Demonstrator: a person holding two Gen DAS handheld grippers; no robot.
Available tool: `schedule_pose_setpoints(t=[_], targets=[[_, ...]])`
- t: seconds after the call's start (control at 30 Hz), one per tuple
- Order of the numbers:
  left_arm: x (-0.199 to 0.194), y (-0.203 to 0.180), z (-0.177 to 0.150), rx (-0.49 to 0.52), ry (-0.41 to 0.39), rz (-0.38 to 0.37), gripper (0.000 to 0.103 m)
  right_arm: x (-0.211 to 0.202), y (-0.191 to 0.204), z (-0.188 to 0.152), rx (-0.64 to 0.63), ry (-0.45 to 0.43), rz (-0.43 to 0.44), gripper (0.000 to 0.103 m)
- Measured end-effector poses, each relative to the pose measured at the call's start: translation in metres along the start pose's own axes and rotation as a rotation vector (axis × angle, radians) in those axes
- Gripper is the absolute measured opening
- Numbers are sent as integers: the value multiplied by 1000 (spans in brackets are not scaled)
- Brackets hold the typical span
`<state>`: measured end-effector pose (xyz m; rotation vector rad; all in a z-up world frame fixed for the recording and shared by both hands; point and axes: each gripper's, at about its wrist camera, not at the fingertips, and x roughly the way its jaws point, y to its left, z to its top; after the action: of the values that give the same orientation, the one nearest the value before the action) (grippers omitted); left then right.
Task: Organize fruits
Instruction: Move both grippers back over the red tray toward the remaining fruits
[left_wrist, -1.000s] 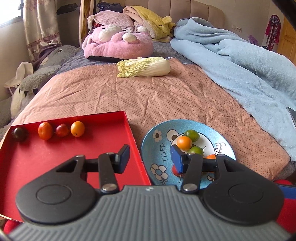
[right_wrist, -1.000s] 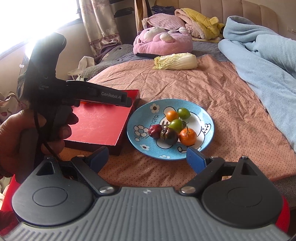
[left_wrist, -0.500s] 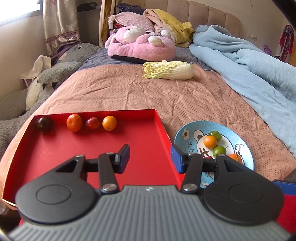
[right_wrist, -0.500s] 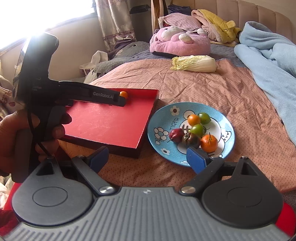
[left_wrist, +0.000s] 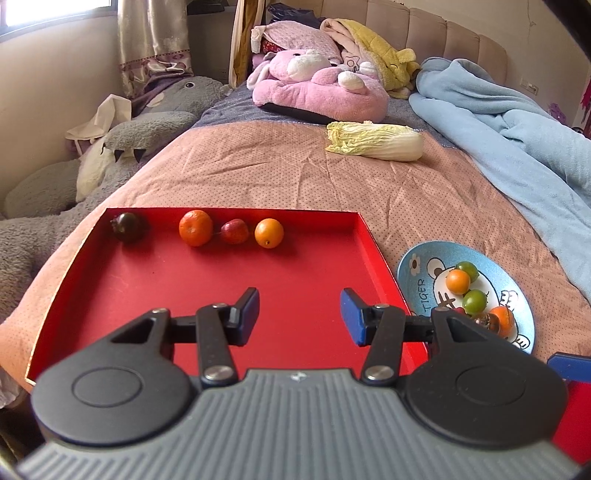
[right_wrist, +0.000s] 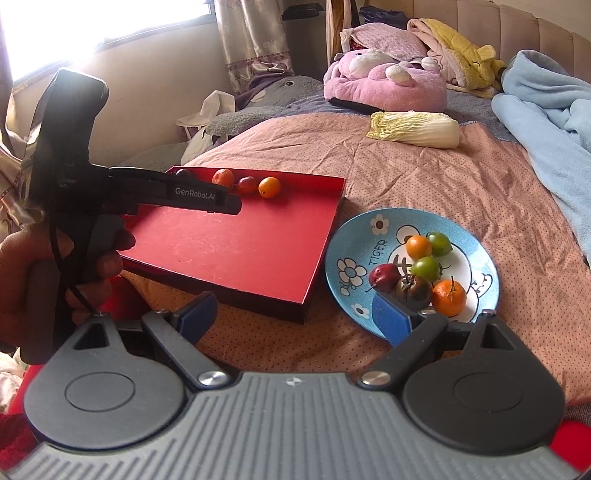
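Bedspread (left_wrist: 295, 173) carries red tray (left_wrist: 229, 295) and blue plate (right_wrist: 354, 254) side by side. Over the last second both views have swung leftward; our left gripper (left_wrist: 299, 314), jaws parted and empty, now faces the tray's four fruits (left_wrist: 231, 230), so placing seems done. Only the right gripper (right_wrist: 291, 314), open and empty, shows all six plate fruits (right_wrist: 421, 267).

Shallow red cardboard tray (left_wrist: 303, 295) lies on the bed: four small round fruits (left_wrist: 195, 228) in a row along its far wall. Blue cartoon-printed plate (left_wrist: 417, 266) just right of tray, holding six fruits (right_wrist: 428, 267). Pale napa cabbage (left_wrist: 375, 141) well behind tray.
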<state>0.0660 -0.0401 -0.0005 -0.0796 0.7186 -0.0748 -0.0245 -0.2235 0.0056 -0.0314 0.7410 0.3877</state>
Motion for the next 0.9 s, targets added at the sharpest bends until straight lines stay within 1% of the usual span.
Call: schedule_pose_setpoints(t=[0.4,0.7,0.9], targets=[[0,33,-4,-45,4,53,51,20,9,17,-32,3,21,93],[5,52,-5,-68,17,84,51,34,11,44,-47,-33,26,93],[11,65,-7,-88,30,99,51,47,16,54,-57,-24,39,93]])
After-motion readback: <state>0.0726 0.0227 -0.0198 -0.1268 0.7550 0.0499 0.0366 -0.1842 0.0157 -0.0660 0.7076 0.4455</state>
